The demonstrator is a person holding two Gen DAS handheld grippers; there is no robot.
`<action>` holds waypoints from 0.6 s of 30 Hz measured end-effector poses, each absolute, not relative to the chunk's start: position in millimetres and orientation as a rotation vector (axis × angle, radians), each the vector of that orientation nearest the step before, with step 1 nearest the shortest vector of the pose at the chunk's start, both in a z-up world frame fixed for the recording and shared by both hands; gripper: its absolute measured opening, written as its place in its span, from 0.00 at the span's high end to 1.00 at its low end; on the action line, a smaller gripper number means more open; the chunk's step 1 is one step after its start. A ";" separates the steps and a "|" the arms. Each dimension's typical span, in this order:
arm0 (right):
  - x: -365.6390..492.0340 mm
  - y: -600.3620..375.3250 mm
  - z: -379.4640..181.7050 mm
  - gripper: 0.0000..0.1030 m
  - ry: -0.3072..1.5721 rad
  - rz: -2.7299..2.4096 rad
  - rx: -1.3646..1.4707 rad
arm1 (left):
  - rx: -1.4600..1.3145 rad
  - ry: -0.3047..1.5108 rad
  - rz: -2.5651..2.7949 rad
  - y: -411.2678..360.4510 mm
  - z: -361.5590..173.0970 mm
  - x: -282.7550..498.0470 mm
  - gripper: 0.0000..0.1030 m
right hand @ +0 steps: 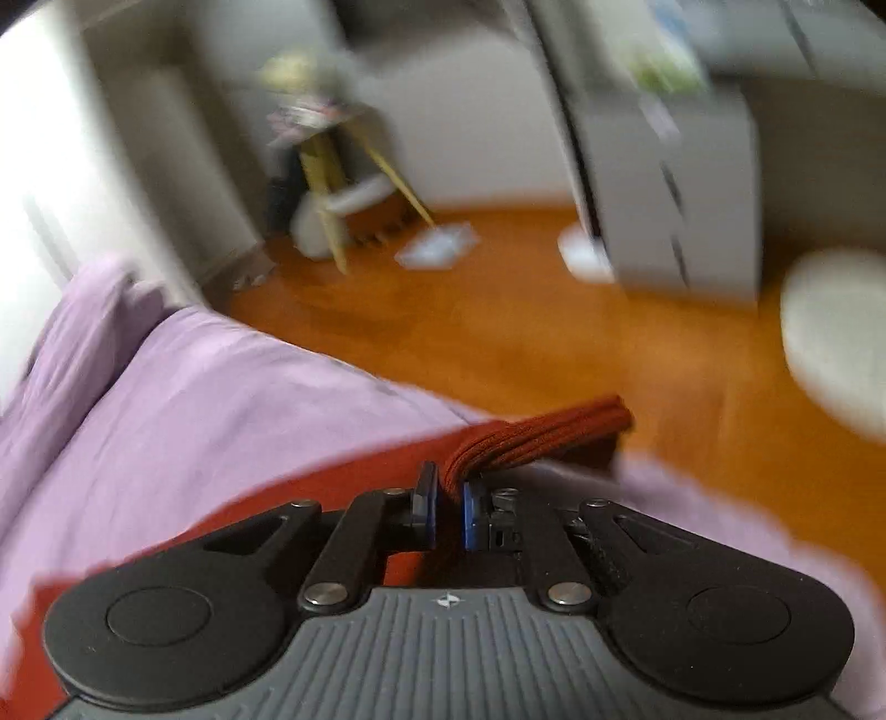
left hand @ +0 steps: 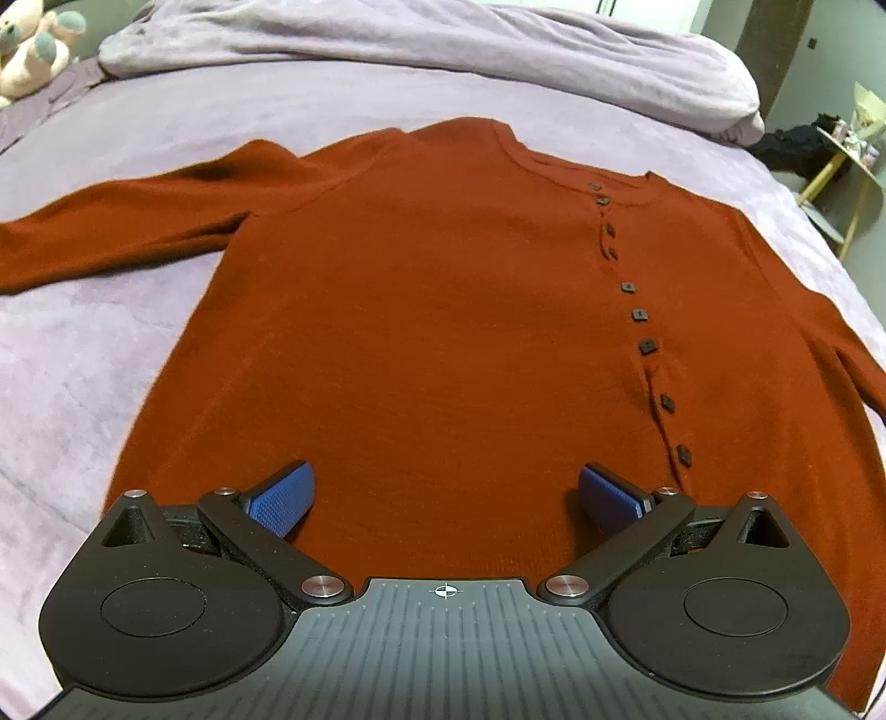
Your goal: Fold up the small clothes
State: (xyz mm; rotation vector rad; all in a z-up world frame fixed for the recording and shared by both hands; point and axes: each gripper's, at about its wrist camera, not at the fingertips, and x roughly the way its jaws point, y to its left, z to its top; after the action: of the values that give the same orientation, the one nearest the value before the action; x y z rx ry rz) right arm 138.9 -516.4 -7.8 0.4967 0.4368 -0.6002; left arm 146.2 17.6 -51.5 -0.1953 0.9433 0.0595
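Note:
A rust-red buttoned cardigan (left hand: 421,299) lies flat, front up, on the lilac bedsheet (left hand: 94,354), its left sleeve stretched out to the left. My left gripper (left hand: 446,493) is open and empty, hovering over the cardigan's lower hem with its blue pads (left hand: 282,498) wide apart. In the blurred right wrist view, my right gripper (right hand: 449,507) is shut on the ribbed cuff (right hand: 542,435) of the cardigan's sleeve, lifted near the bed's edge.
A bunched lilac duvet (left hand: 443,50) lies behind the cardigan. A plush toy (left hand: 33,50) sits at far left. A yellow-legged side table (right hand: 326,166) stands by the wall. Orange wood floor (right hand: 554,332) lies beyond the bed edge, with a white cabinet (right hand: 675,183).

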 end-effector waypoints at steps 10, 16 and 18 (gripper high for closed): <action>155.8 -292.5 33.5 0.75 0.484 0.327 0.313 | -0.323 0.775 -0.176 4.7 -1.1 170.6 0.00; 137.3 -293.7 -23.1 0.70 0.659 0.237 0.512 | -0.427 0.836 -0.346 -7.2 -10.6 205.9 0.00; 128.6 -306.6 -37.8 0.70 0.691 0.222 0.541 | -0.452 0.892 -0.373 -10.6 -20.3 217.7 0.04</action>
State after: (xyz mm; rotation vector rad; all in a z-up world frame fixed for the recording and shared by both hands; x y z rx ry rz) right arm 128.6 -306.6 -37.8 0.5412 0.6914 0.2216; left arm 217.7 -10.6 -20.3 -0.4525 0.8919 -0.3727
